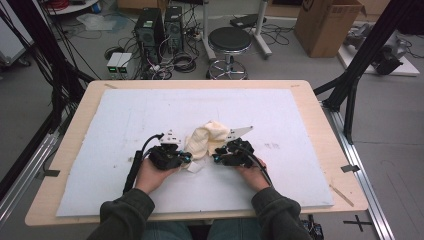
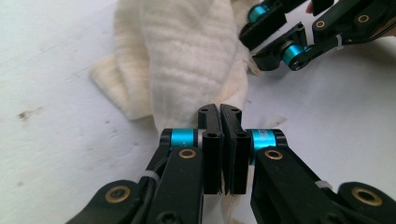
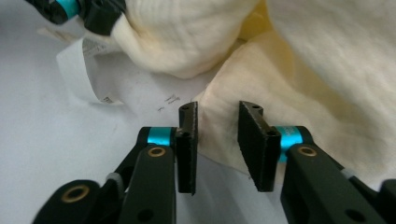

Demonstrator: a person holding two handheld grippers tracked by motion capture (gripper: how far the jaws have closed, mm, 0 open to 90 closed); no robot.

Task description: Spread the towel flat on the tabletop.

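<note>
Hand-held gripper, left (image 1: 186, 158), in the high view sits at the near-left edge of one cream cloth (image 1: 206, 138) bunched mid-worktop (image 1: 100, 150) on the white sheet; right hand-held gripper (image 1: 216, 156) is at the cloth's near-right edge, both hands low and close together. One cloth, two grippers, one small white label tag (image 1: 195, 167) poking out at the near side. Left gripper view: jaws together, clamped on a thin edge of the cloth (image 2: 187, 51), fabric visible between and below the pads; the other gripper (image 2: 280, 51) shows top right beside the cloth. Right gripper view: right hand-held gripper (image 3: 217, 126) has its jaws apart with a flat cloth corner (image 3: 243, 93) lying between them, pads not yet pressing; label tag (image 3: 88, 70) is off to the left, left gripper (image 3: 93, 11) at the top. Step looks like pinching two edges to spread or lift the cloth. To do it well: close the right one on a single layer near the corner, not the bunched fold, keep the left pinch firm, then draw the hands apart evenly so the fabric opens without slipping.
</note>
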